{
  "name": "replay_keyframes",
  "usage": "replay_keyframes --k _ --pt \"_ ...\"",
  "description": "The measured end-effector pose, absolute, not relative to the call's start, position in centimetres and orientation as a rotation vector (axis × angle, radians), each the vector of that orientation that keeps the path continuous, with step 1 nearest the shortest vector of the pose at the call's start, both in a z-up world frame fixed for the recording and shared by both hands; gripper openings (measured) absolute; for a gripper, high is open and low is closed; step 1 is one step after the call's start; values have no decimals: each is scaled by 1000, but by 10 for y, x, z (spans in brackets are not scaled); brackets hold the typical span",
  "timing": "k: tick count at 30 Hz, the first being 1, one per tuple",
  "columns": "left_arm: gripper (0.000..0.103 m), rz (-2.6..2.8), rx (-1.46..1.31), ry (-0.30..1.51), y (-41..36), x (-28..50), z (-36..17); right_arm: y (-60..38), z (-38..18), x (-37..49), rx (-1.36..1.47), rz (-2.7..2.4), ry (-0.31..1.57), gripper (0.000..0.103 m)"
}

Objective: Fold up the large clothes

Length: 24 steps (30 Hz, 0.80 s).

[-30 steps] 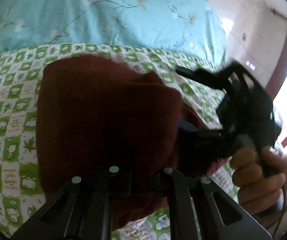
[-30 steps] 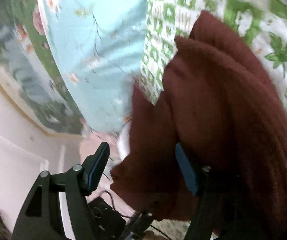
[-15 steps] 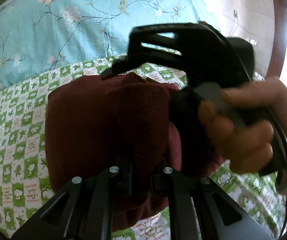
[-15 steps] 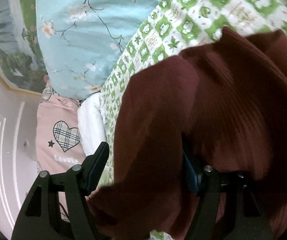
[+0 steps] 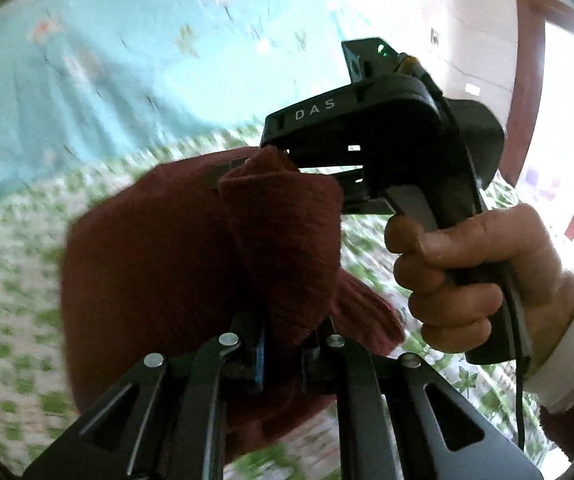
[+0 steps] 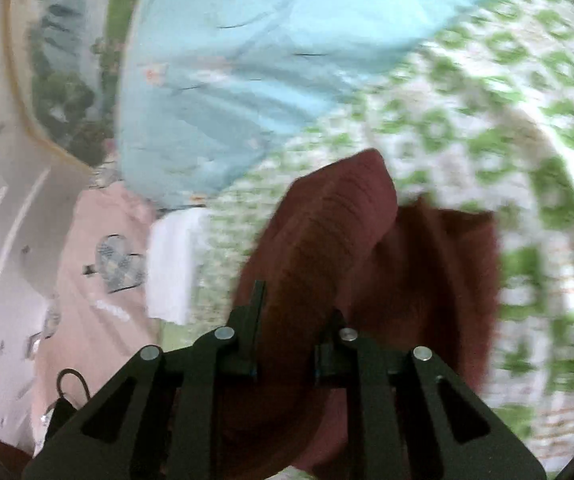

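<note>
Right tongs point(image 6: 289, 346) narrowed since earlier, now clamping maroon sweater point(image 6: 327, 248); left tongs point(image 5: 287, 354) also clamped on it.

Bedroom, pretty bright. Green-and-white patterned sheet point(image 6: 507, 92) on the bed, light blue floral quilt point(image 5: 127, 68) piled behind it. Pink pillow point(image 6: 99, 264) with a plaid heart beside something white point(image 6: 173, 264). Pale walls point(image 5: 475, 32), reddish-brown door frame point(image 5: 527, 80), daylight pouring through.
</note>
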<state>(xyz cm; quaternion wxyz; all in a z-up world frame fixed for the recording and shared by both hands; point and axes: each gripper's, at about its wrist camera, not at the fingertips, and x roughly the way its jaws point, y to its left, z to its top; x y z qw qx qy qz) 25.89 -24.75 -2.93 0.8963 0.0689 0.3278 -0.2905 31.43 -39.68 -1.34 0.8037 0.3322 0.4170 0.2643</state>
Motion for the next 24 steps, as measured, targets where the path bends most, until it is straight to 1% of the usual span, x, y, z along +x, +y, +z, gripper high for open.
replay_keyframes --k 2,5,7,11,13,15,16,17,18,19,20,21,22,24 --pt "10 -610 136 735 -254 267 -45 -402 -32 315 701 514 933 19" --pt "10 -611 156 755 -261 269 -58 -411 -49 312 749 512 934 19" --pt "10 -612 167 754 -262 268 -59 -412 -51 310 750 512 921 19" --pt "10 -634 179 732 -264 264 -52 -409 -35 302 702 492 875 19" --pt "11 -630 194 740 -266 267 -55 -405 -35 305 654 458 904 19" --pt "14 -622 188 774 -266 273 -63 -402 -39 306 636 434 925 22" --pt "14 -621 178 780 -266 271 -63 -403 -40 306 643 439 927 24" --pt "18 -627 168 784 -264 272 -60 -405 -39 304 643 437 925 26" --pt "27 -640 152 793 -259 269 -56 -406 -36 301 628 422 923 29" --pt "32 -653 139 800 -255 266 -53 -407 -34 298 611 407 921 36" --pt "41 -665 122 801 -249 262 -48 -408 -31 294 596 396 919 38" --pt "50 -674 104 802 -242 256 -42 -409 -28 290 586 391 919 39" --pt "55 -677 91 801 -236 251 -38 -410 -26 285 575 382 920 40" --pt "74 -660 62 783 -216 238 -24 -413 -23 277 546 349 927 50"
